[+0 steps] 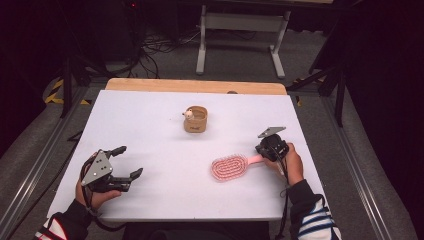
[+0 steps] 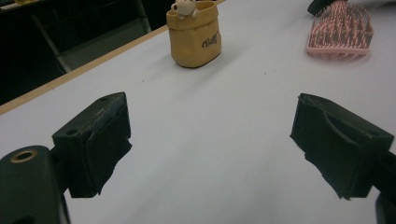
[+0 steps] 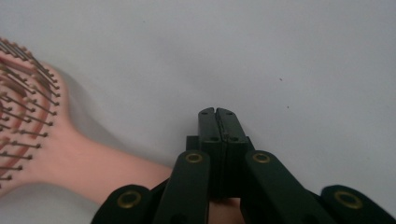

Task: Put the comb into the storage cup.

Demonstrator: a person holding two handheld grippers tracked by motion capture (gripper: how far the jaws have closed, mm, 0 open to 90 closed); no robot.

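Right gripper view cuts the pink hairbrush (image 3: 42, 140) off at its left edge, so part of the bristled head is out of frame, and the end of the handle disappears beneath the right gripper (image 3: 218, 114); its two black jaws are pressed flat together, and whether the handle is pinched lower down I cannot tell. High view shows the brush lying flat on the white table (image 1: 165, 130), bristles up, in front of the person's right hand (image 1: 289, 162): its long axis runs across the table, oval head toward the middle, handle pointing at the right gripper (image 1: 270, 146). Near the table's far middle, well apart from the brush, stands a small tan pouch (image 1: 195, 120) with a little white figure (image 1: 189, 114) peeking over its rim; the pouch's inside is hard to make out. Near the left front edge, the left gripper (image 1: 127, 162) has its jaws spread wide with nothing between them
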